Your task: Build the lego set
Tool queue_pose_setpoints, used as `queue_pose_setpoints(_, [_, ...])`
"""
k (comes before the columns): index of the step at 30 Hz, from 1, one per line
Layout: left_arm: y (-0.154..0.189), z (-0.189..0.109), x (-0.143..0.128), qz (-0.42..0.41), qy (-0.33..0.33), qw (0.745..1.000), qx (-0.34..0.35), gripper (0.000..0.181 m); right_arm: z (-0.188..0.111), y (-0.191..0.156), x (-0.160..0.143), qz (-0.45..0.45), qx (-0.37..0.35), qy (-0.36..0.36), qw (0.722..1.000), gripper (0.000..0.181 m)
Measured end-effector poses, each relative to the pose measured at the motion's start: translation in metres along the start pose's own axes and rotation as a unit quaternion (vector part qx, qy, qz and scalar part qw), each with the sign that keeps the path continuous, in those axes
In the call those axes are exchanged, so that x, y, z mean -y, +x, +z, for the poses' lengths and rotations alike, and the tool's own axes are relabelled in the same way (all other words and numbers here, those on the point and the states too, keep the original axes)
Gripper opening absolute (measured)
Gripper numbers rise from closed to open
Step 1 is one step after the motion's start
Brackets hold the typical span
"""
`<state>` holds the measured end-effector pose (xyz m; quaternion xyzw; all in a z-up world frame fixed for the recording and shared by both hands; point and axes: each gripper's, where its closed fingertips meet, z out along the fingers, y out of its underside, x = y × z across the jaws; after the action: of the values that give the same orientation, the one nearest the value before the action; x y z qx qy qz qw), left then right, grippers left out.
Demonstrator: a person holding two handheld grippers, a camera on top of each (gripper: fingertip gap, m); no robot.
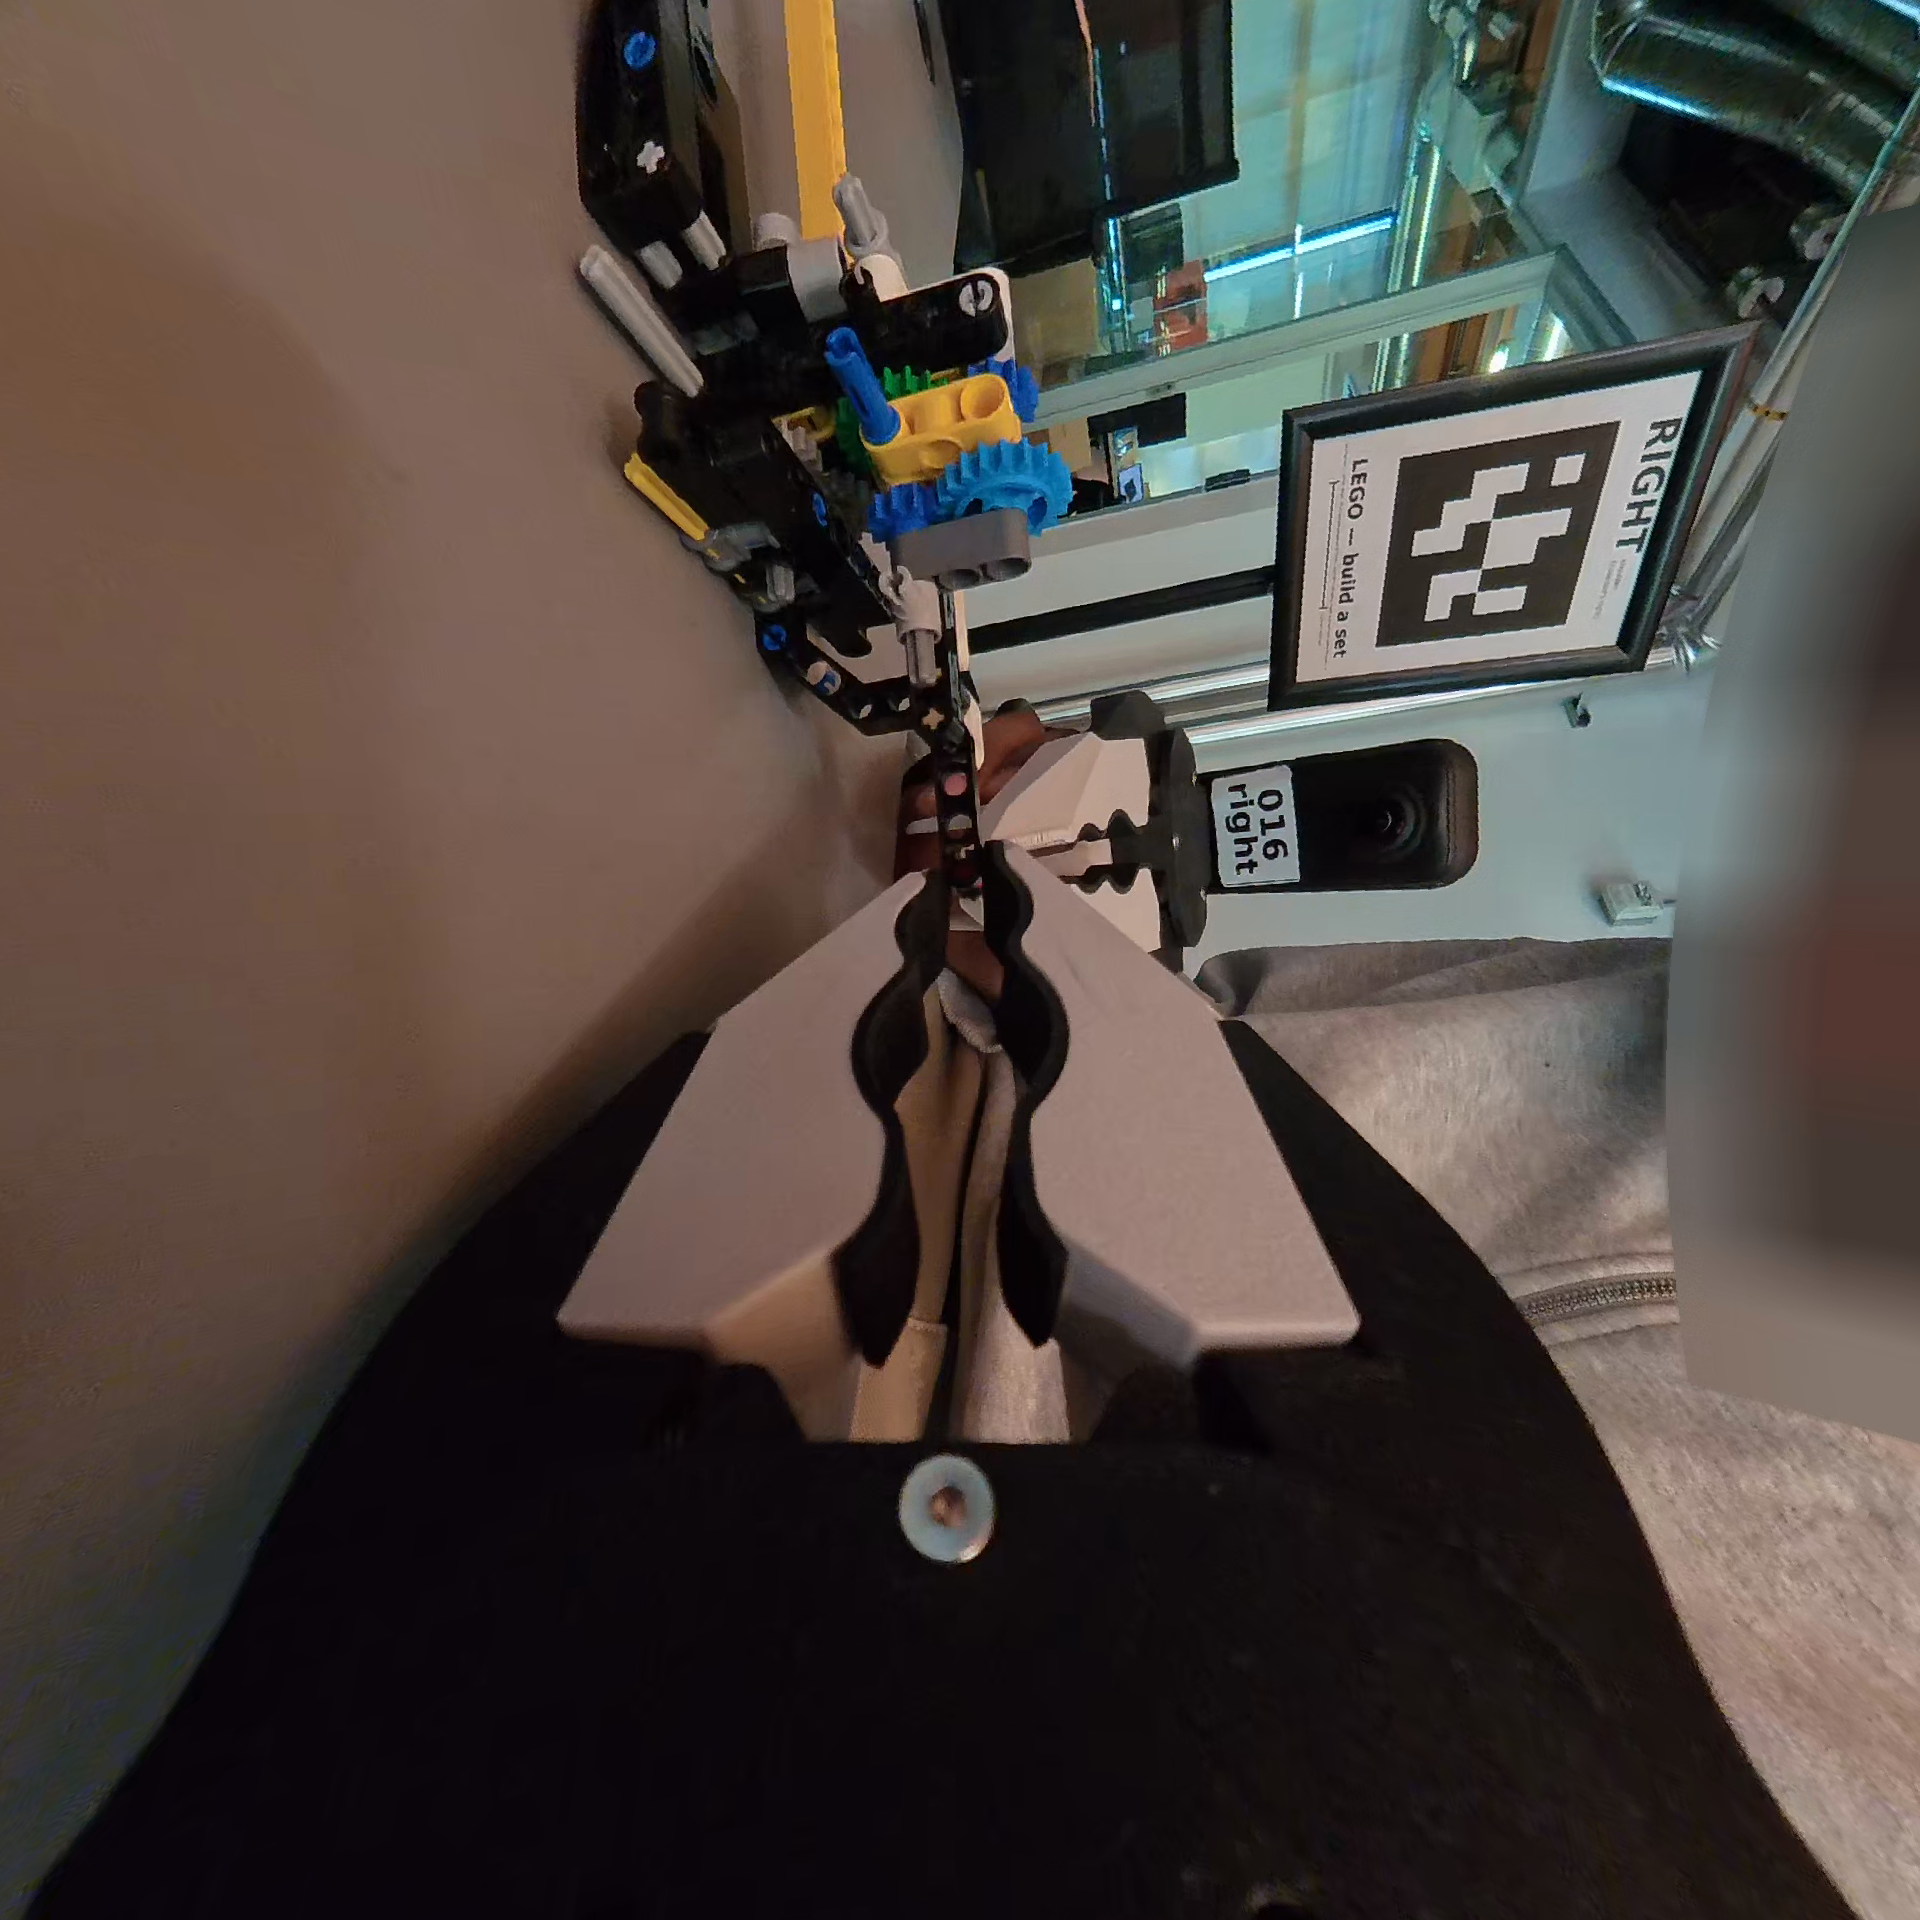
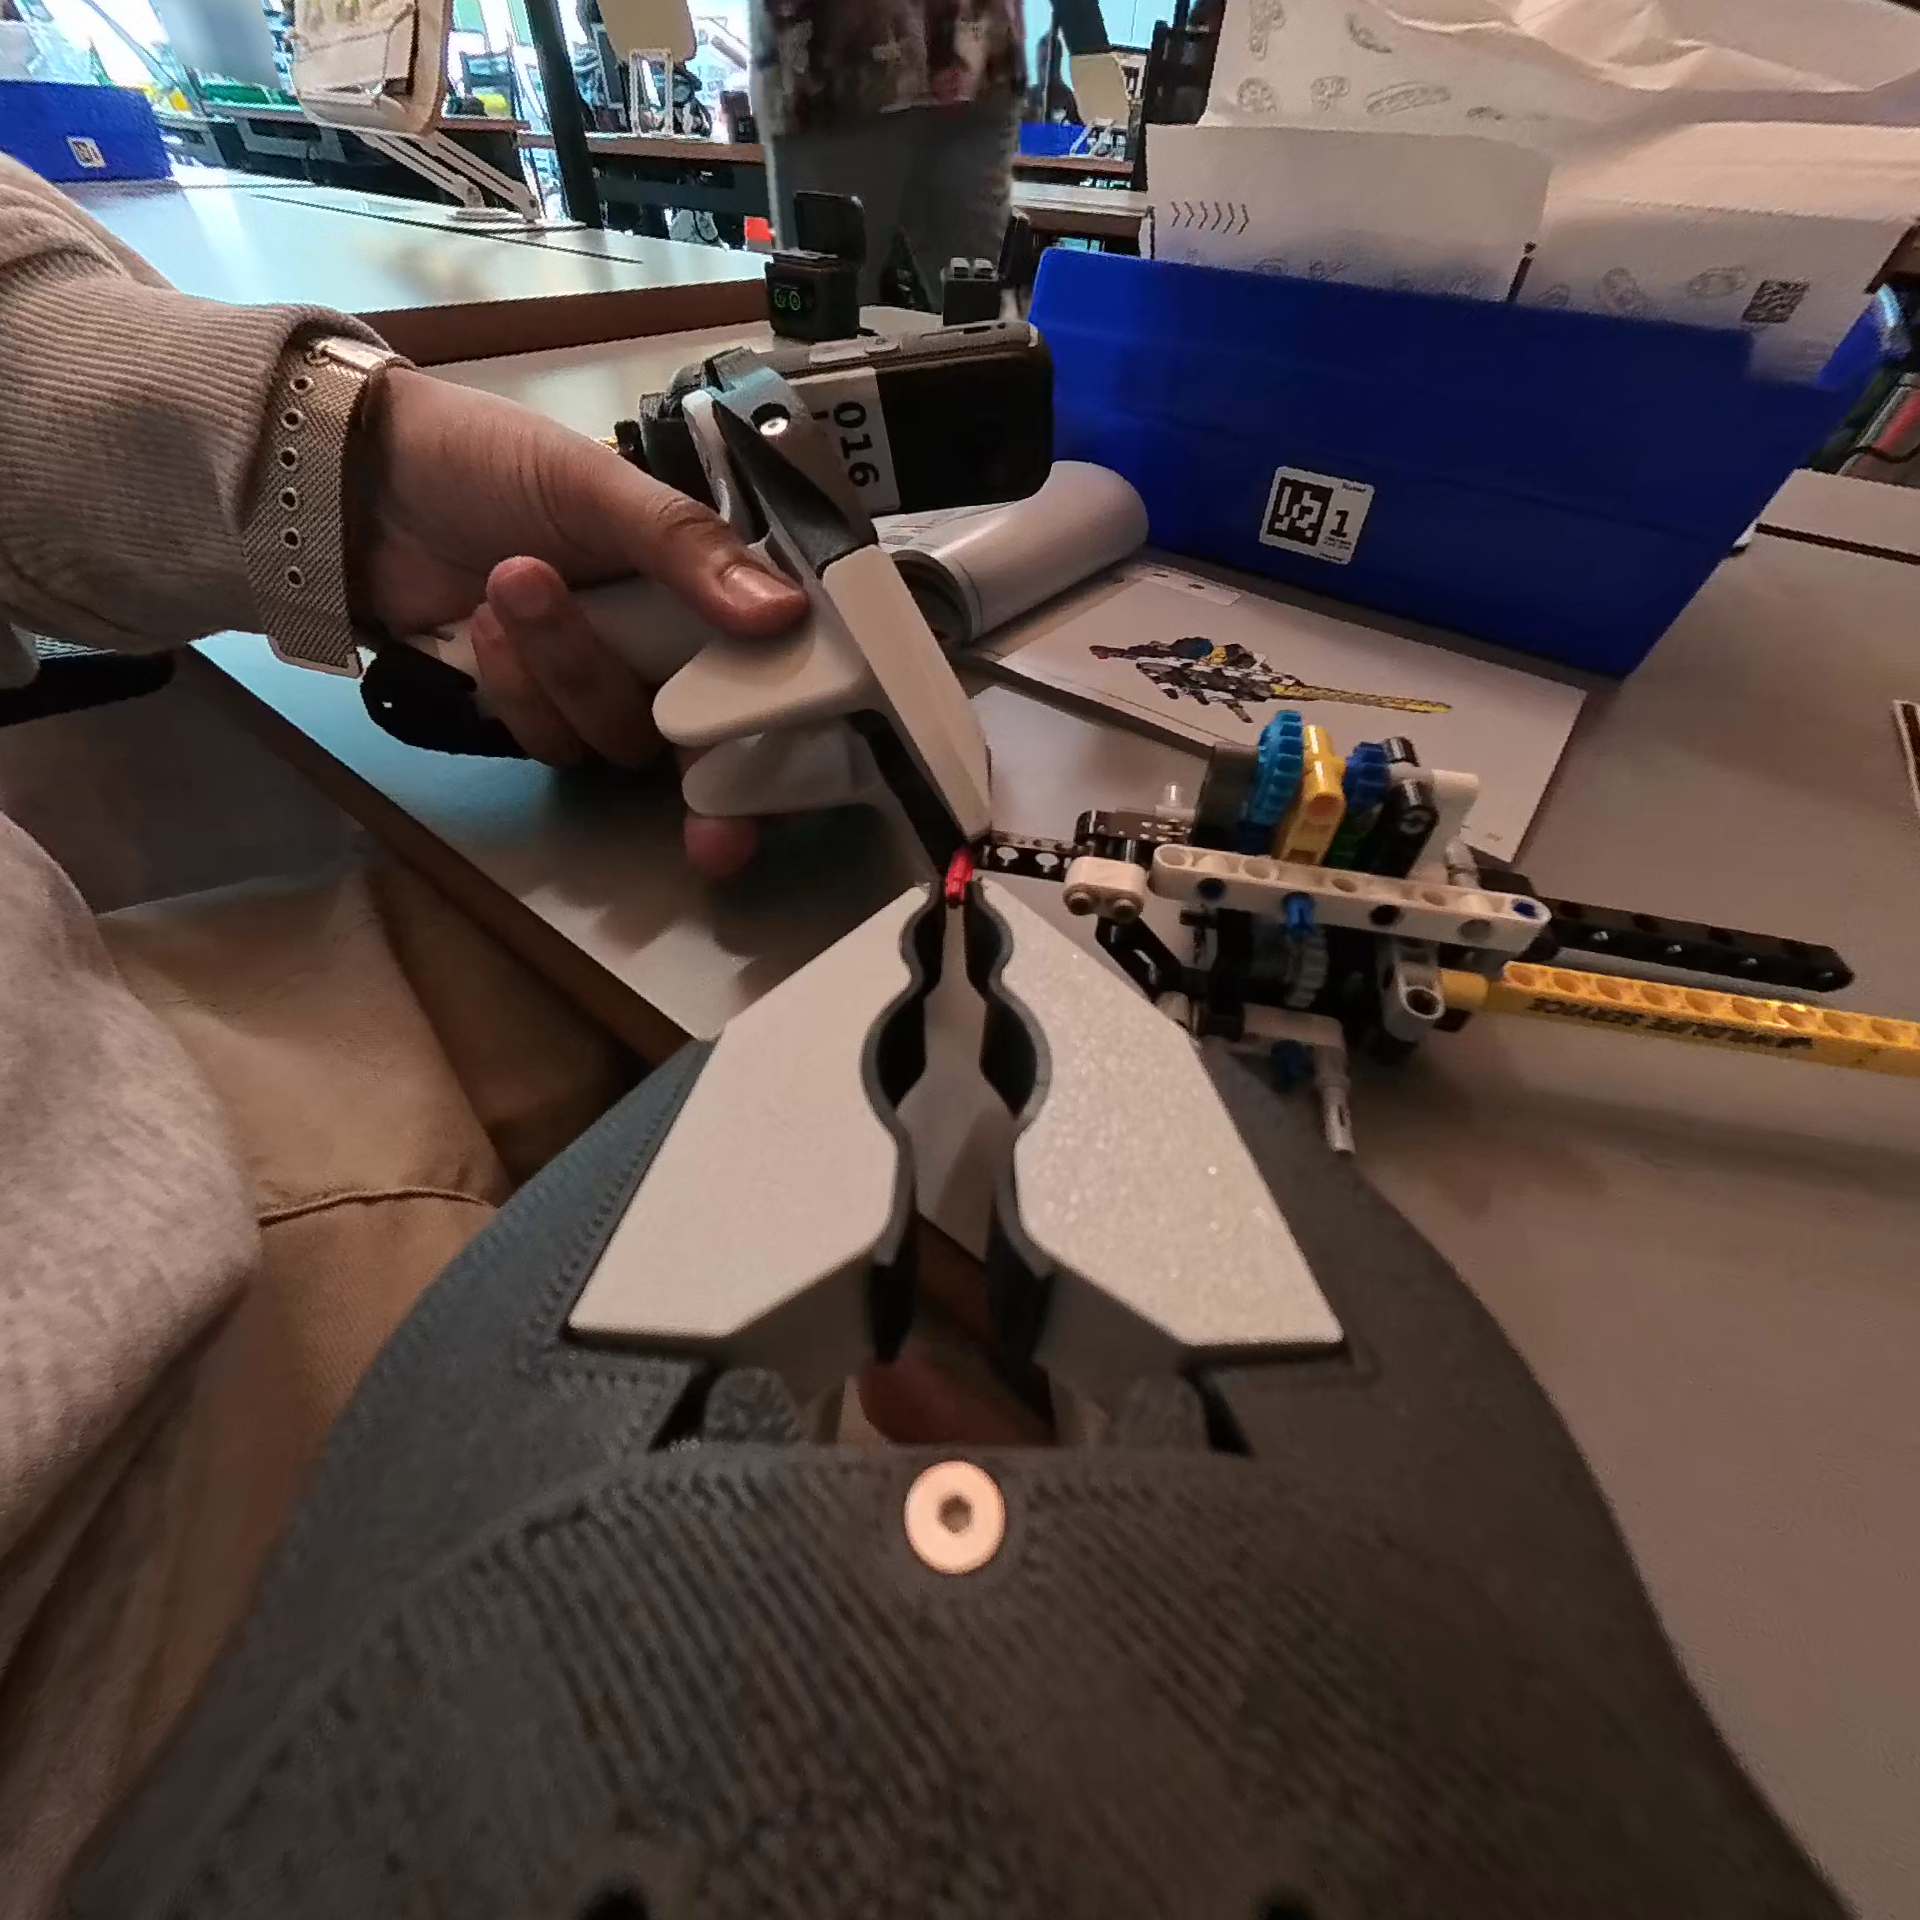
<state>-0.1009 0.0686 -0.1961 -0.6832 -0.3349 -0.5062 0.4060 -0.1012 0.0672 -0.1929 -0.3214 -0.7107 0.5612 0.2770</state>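
Note:
The lego model (image 2: 1320,883), black and white beams with blue gears and a yellow connector, lies on the grey table (image 2: 1558,1247). A thin black holed beam (image 2: 1023,857) sticks out of its left end. My left gripper (image 1: 961,883) is shut on that beam (image 1: 954,800); it also shows in the right wrist view (image 2: 971,821), held by a hand. My right gripper (image 2: 956,899) is shut on a small red pin (image 2: 957,871), with its tip right at the beam's end beside the left gripper's tip. The model also shows in the left wrist view (image 1: 862,447).
A long yellow beam (image 2: 1714,1023) and a black beam (image 2: 1683,935) stick out of the model's right side. An open instruction booklet (image 2: 1299,675) and a blue bin (image 2: 1455,436) lie behind it. A framed marker sign (image 1: 1475,520) stands nearby. The table edge (image 2: 499,862) runs on the left. Less than 4 cm separates the two grippers' tips.

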Motion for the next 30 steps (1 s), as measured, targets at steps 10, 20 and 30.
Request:
queue_pose_setpoints(10, [0.0,0.0006,-0.0008,-0.007,-0.005,1.0,-0.004,0.008,-0.0004,0.0005,-0.0004,0.021,0.01,0.007,1.0,0.002])
queue_pose_setpoints(20, [0.0004,0.0013,-0.0019,-0.008,-0.01,1.0,-0.006,0.009,-0.0021,0.0001,0.0002,0.052,0.045,0.012,0.998,0.002])
queue_pose_setpoints(30, [0.001,-0.0014,-0.0009,0.009,0.0,1.0,0.001,0.013,-0.0034,-0.0004,0.003,0.041,0.065,0.012,0.997,0.002])
